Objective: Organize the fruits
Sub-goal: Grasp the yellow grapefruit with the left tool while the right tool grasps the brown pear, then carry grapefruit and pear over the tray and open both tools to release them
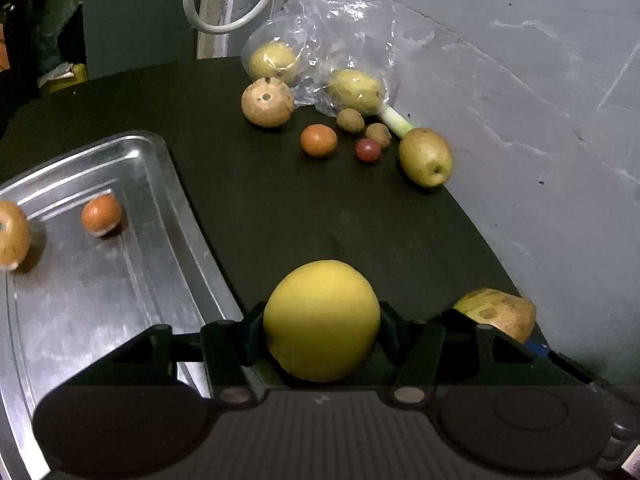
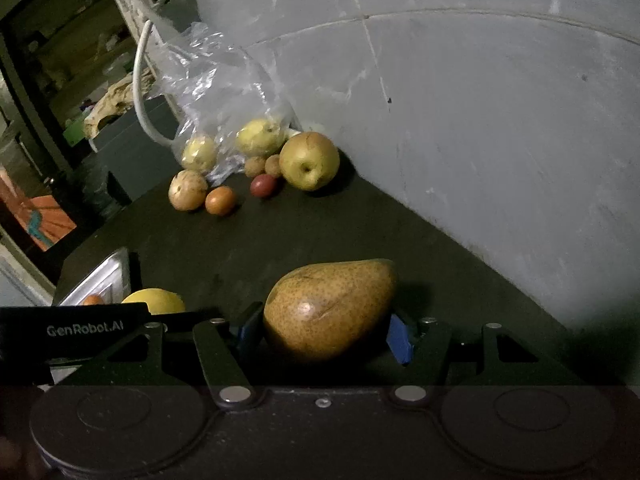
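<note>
Left wrist view: tray [image 1: 100, 300] at left has two fruits so far; left gripper [image 1: 320, 332] grips a yellow fruit [image 1: 321, 320], right gripper [image 2: 326, 328] clamps a brown pear [image 2: 330, 312]. Plenty left upper middle by the bag [image 1: 340, 32].

**Bench layout: tray left, fruit cluster at rear by wall**

A tray [image 1: 100, 280] lies on the bench [image 1: 300, 208] at the left. Two fruits sit in it: a small one [image 1: 101, 214] toward the far end, a larger one [image 1: 12, 234] at its left edge. At the rear of the bench, against the wall [image 1: 520, 100], a plastic bag [image 1: 340, 40] holds two fruits [image 1: 273, 61]. In front of the bag sits a spotted round fruit [image 1: 267, 104]; to its right lie several small fruits [image 1: 319, 140], and right of those a pear [image 1: 426, 157] beside the wall. A cable [image 1: 224, 26] hangs behind the bag.
</note>
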### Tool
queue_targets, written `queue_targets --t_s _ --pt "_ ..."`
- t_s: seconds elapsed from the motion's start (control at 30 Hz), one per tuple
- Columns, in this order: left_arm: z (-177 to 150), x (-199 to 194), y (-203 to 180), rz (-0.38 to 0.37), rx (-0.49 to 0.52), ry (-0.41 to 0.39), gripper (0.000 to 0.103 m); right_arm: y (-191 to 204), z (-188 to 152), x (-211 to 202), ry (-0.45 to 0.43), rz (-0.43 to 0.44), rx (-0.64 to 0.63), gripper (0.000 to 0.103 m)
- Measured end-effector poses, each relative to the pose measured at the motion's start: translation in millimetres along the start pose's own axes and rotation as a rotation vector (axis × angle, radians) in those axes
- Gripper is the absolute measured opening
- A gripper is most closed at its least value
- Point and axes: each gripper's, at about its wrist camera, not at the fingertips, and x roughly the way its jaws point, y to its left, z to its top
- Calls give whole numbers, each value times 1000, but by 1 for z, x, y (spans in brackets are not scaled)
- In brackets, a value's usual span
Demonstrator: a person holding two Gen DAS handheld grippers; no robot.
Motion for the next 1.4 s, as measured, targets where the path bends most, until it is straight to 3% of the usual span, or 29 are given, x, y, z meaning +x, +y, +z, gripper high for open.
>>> queue_targets --t_s 0.37,0.63,1.07,1.4 --pt "-20 -28 -2 -56 -41 -10 60 -1 -11 -36 -11 14 -15 64" --pt "-23 -56 24 -45 -108 -56 60 26 -14 -45 -9 66 -59 64" --pt "-21 -96 111 78 -295 -147 60 102 -17 -26 45 206 -196 64" --pt "-27 -99 163 150 -399 -161 60 155 -22 0 84 290 -342 64"
